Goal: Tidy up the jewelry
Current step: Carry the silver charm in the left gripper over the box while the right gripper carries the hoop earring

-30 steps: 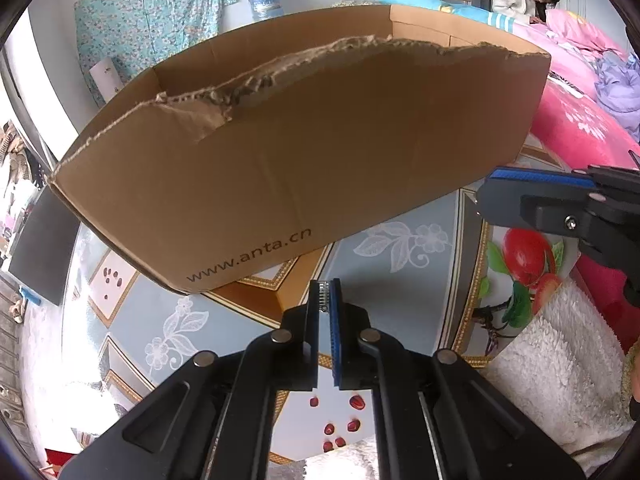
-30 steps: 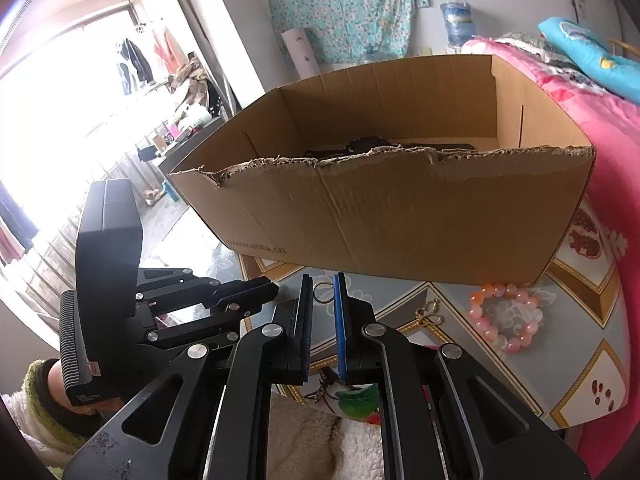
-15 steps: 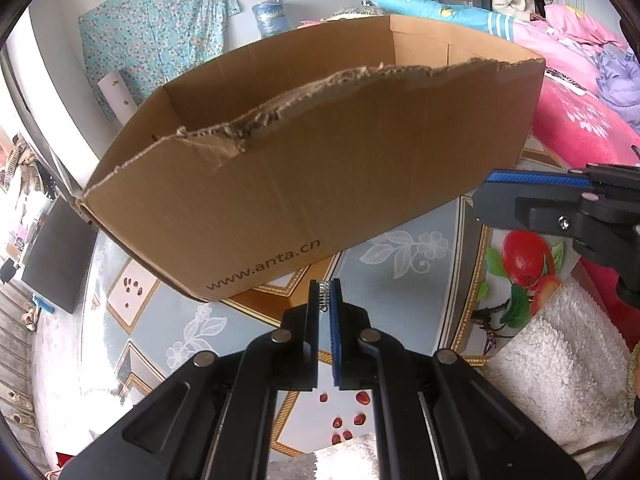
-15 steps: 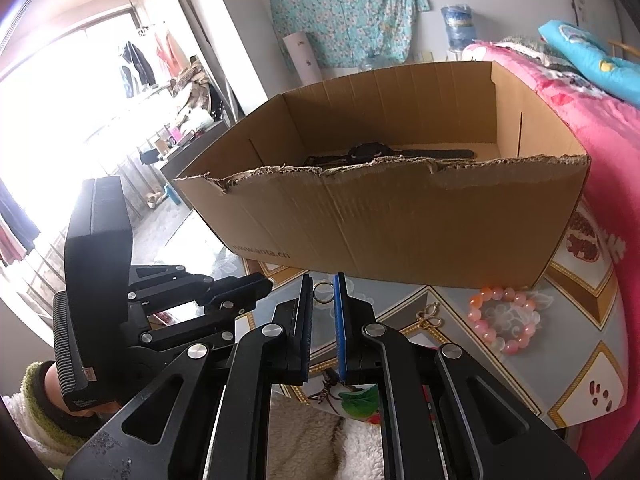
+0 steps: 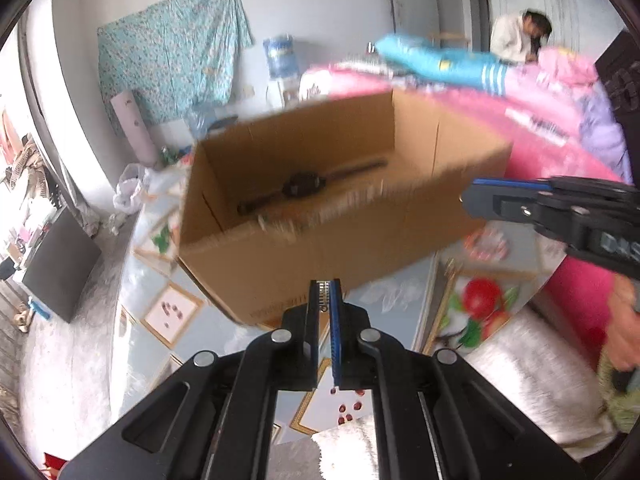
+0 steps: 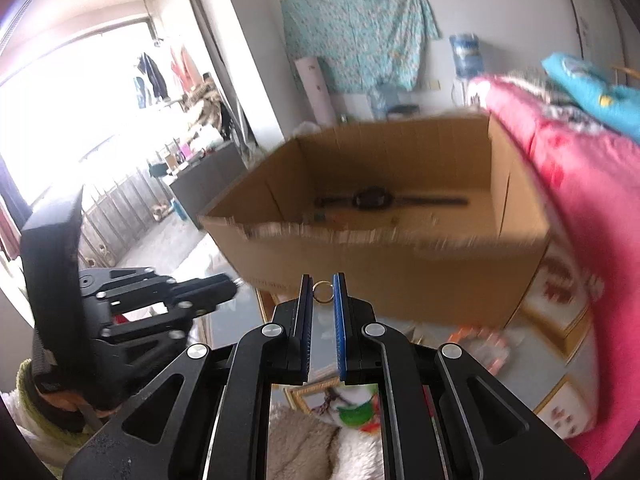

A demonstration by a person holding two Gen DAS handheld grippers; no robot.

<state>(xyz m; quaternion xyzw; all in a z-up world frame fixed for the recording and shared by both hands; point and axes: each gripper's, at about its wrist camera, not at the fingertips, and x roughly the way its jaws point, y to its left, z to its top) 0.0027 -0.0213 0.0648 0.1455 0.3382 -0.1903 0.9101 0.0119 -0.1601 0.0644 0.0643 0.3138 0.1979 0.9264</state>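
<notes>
An open cardboard box stands on the patterned tabletop, blurred by motion. A black wristwatch lies flat on its floor, and the right wrist view shows the watch in the box too. My left gripper hangs in front of the near wall, shut on a small silver ribbed piece. My right gripper is shut on a small gold ring at the same near wall. A pink bead bracelet lies blurred on the table to the box's right.
A white fluffy cloth covers the table's near right corner. Pink bedding is piled to the right of the box, and a person sits far behind it. A dark cabinet stands on the floor at left.
Both grippers have risen, so the box sits lower in both views and its floor with the watch shows in both. Each keeps its small piece, and both pictures are now motion-blurred.
</notes>
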